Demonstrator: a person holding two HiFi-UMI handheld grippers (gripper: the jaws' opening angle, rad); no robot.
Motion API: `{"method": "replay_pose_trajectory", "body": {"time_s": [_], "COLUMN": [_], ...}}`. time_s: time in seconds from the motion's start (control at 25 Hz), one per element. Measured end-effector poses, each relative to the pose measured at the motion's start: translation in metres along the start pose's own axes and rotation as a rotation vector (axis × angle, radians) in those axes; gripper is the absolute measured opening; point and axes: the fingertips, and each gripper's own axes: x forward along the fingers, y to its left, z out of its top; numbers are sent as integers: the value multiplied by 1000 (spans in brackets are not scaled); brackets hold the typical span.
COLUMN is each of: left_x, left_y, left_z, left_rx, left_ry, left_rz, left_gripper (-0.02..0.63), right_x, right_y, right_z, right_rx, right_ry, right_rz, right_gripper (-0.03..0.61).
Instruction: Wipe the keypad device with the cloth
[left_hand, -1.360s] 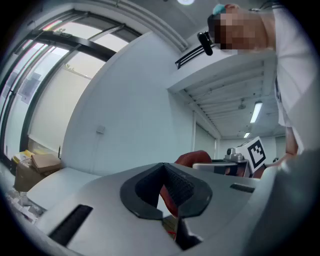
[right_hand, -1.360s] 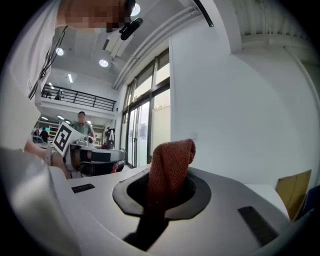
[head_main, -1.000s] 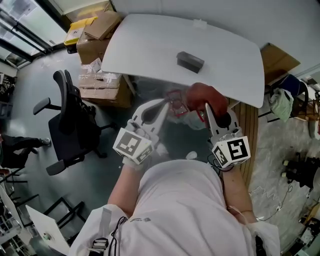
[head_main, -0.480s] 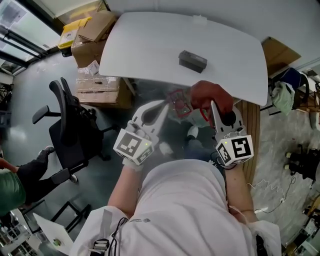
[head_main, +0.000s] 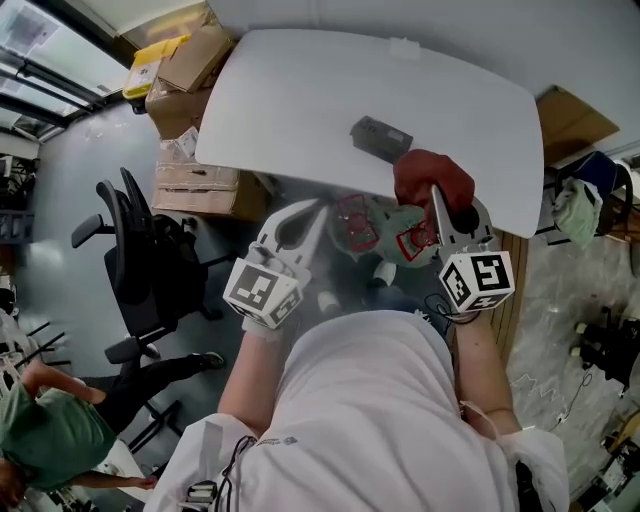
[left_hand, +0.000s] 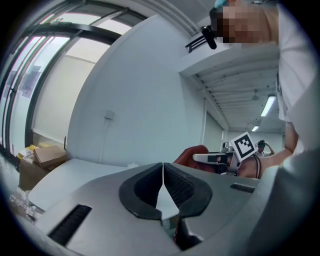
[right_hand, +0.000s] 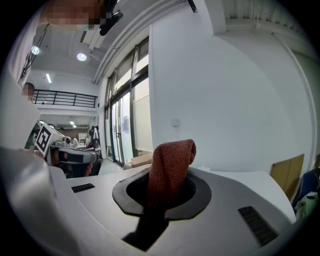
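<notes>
The keypad device (head_main: 381, 138), a small dark grey block, lies on the white table (head_main: 290, 100), right of its middle. My right gripper (head_main: 437, 200) is shut on a red cloth (head_main: 432, 178), which hangs over the table's near edge, just right of and nearer than the device. In the right gripper view the cloth (right_hand: 170, 167) sticks up folded from between the jaws. My left gripper (head_main: 318, 208) is shut on nothing and hovers off the table's near edge, left of the device. Its jaws (left_hand: 163, 172) meet with nothing between them; the right gripper (left_hand: 220, 159) shows beyond.
Cardboard boxes (head_main: 190, 110) are stacked off the table's left end, with a black office chair (head_main: 150, 260) in front of them. A person in green (head_main: 45, 435) is at the lower left. More cardboard (head_main: 570, 120) and a wooden slatted floor strip (head_main: 508, 270) lie to the right.
My right gripper has carried the red cloth up and over the table's near edge, closer to the device. The left gripper has hardly moved. A person has come into view at lower left.
</notes>
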Motion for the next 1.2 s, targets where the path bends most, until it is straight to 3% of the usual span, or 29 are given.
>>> {"method": "replay_pose_trajectory", "body": {"time_s": [0.44, 0.8, 1.08, 1.2], "left_x": [73, 93, 121, 136], "left_y": [-19, 11, 61, 78], "left_z": [-38, -58, -75, -85], "left_rx": [23, 14, 6, 14], "left_ry": [153, 212, 272, 312], "left_rz": [64, 81, -24, -99], "left_gripper": [12, 12, 24, 117], "right_x": [29, 56, 85, 97], "right_y": [-90, -112, -107, -101], "right_z": [-24, -64, -85, -96], "right_rx": [72, 91, 127, 125], "right_ry": [36, 161, 254, 295], "right_rz": [52, 40, 7, -35], "right_gripper": [55, 55, 55, 55]}}
